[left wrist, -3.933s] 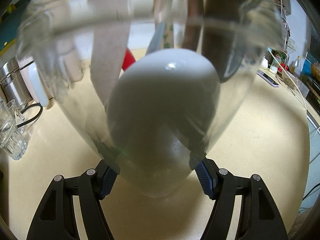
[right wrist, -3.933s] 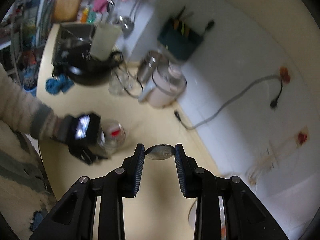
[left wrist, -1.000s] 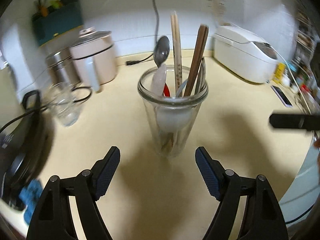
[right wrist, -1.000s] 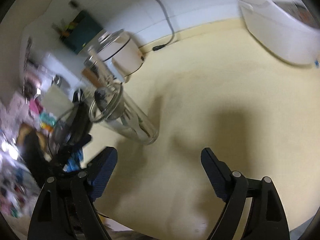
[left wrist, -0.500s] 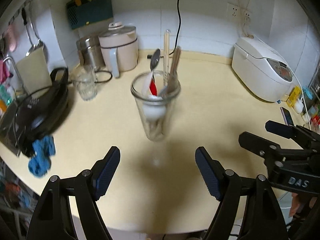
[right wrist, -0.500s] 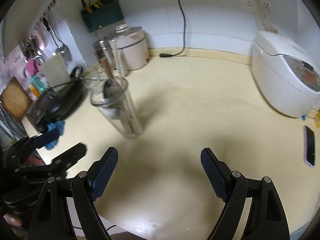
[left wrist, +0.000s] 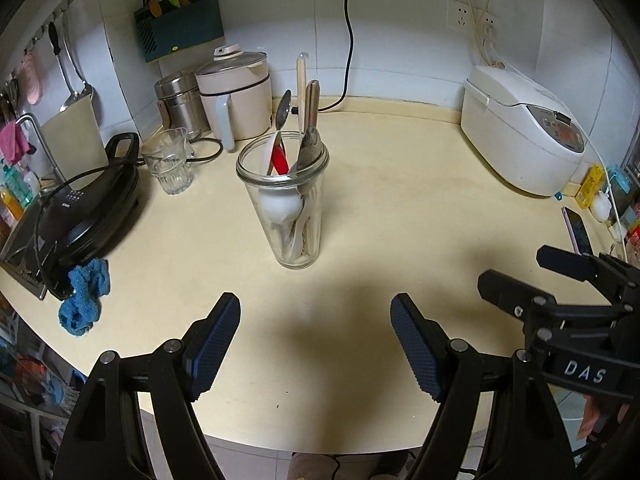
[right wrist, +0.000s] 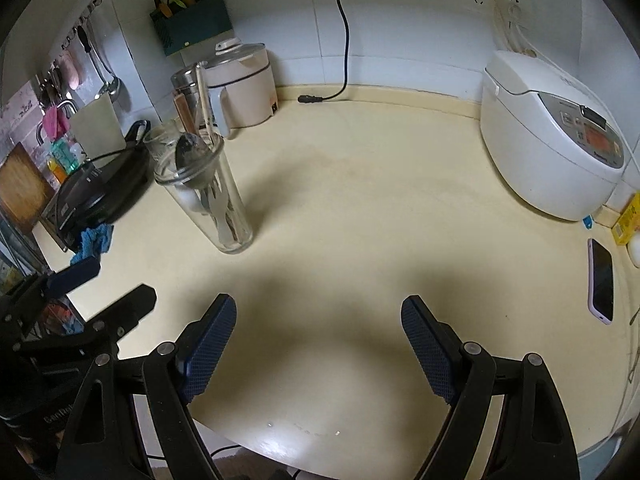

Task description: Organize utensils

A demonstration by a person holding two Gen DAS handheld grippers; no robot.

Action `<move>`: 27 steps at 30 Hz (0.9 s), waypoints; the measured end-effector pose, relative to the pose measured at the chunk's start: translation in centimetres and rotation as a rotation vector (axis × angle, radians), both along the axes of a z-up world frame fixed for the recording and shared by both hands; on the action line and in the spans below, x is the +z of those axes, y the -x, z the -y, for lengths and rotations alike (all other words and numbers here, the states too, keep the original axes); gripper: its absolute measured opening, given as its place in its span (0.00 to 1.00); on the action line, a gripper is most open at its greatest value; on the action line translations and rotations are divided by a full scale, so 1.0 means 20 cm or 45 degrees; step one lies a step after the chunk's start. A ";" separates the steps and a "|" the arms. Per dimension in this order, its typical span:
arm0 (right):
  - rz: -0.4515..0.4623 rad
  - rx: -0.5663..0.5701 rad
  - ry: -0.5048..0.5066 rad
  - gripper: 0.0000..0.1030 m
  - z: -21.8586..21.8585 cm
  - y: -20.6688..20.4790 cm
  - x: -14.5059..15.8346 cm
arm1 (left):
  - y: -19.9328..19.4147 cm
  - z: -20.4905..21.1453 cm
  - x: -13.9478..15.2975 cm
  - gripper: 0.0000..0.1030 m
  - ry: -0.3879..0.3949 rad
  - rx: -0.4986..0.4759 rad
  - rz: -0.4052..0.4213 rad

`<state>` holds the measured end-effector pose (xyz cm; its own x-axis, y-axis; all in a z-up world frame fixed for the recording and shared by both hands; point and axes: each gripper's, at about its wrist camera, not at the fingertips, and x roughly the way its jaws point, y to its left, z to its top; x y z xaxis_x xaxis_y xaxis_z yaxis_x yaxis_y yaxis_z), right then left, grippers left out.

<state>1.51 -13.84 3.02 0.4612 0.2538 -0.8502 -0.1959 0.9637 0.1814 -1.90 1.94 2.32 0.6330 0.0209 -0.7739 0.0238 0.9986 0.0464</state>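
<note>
A tall clear glass jar (left wrist: 294,216) (right wrist: 216,204) stands upright on the cream counter (left wrist: 400,208), holding several utensils: a white ladle, metal spoons (left wrist: 283,112), a fork and wooden chopsticks (left wrist: 301,92). My left gripper (left wrist: 315,346) hangs open and empty over the counter's front edge, well short of the jar. My right gripper (right wrist: 318,344) is open and empty too, with the jar far off to its upper left. Each gripper shows at the edge of the other's view.
A white rice cooker (left wrist: 524,136) sits at the right, a phone (right wrist: 600,280) near it. At the left are a black electric griddle (left wrist: 80,208), a blue cloth (left wrist: 84,296), an empty glass (left wrist: 168,166), a pink pot (left wrist: 236,96) and a loose black plug (right wrist: 312,99).
Both grippers have drawn back and up from the jar, which now looks smaller and stands free on the counter. Earlier the left gripper held the jar and the right held a spoon.
</note>
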 end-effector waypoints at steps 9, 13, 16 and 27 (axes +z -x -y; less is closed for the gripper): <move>0.003 0.001 0.001 0.83 0.01 -0.01 0.00 | -0.01 0.02 0.01 0.79 -0.039 -0.002 0.012; -0.006 0.002 0.006 0.83 0.01 -0.02 0.00 | -0.03 0.02 0.00 0.79 -0.035 0.001 0.002; -0.010 0.004 0.010 0.83 0.00 -0.02 0.00 | -0.03 0.02 -0.01 0.79 -0.031 0.005 -0.003; -0.027 0.021 0.022 0.83 0.00 -0.02 -0.03 | -0.04 0.02 -0.04 0.79 -0.024 0.013 -0.018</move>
